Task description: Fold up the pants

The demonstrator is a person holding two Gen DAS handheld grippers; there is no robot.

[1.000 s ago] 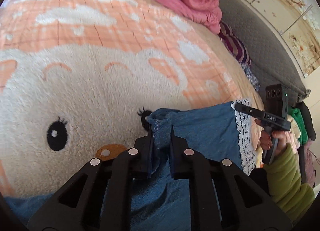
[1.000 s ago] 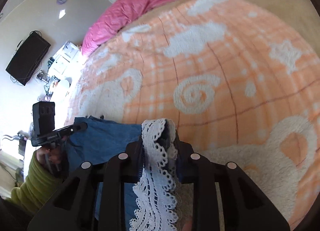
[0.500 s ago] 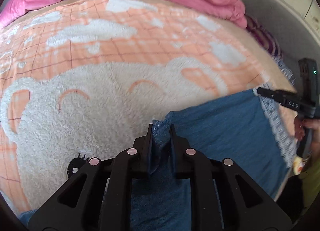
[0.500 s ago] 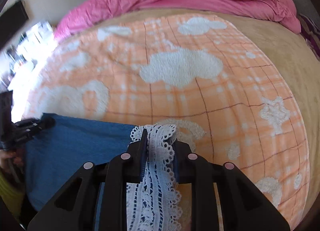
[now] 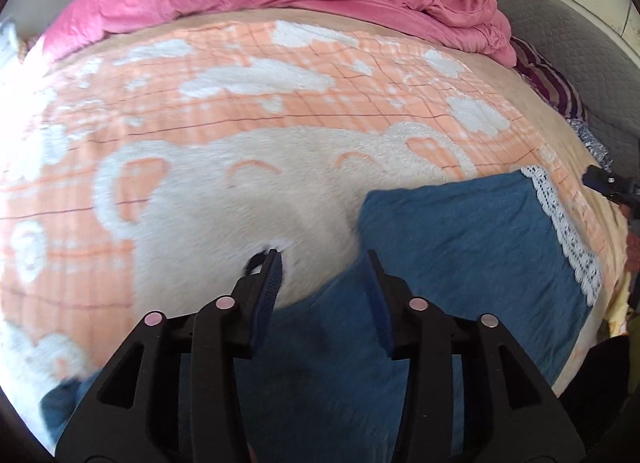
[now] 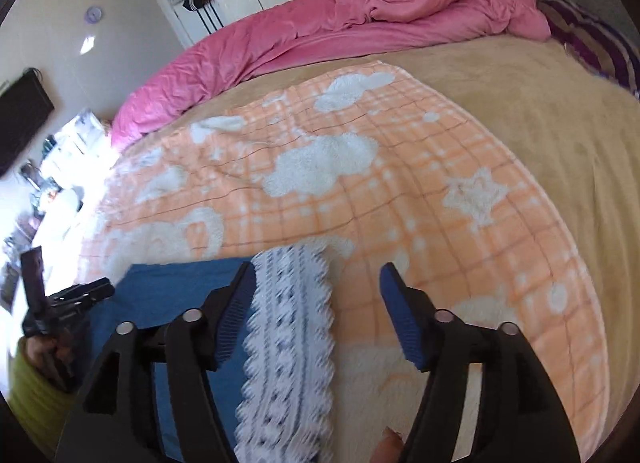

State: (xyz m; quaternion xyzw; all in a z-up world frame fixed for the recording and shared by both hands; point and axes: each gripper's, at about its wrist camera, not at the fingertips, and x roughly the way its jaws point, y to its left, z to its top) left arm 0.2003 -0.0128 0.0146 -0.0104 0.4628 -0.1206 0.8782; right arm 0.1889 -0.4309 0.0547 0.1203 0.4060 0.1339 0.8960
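Both tongs, clamped a second ago, are opening: left tongs release blue pants, right tongs drop lace hem. Fold laid on bed.

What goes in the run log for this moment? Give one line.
step: fold laid | left gripper: opening, empty | right gripper: opening, lace hem unpinched | blue pants: flat on orange blanket

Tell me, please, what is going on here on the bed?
A person with a gripper in each hand is folding blue pants on an orange blanket. Both the left gripper and right gripper are opening; neither grips cloth. The lace hem lies flat below the right one.
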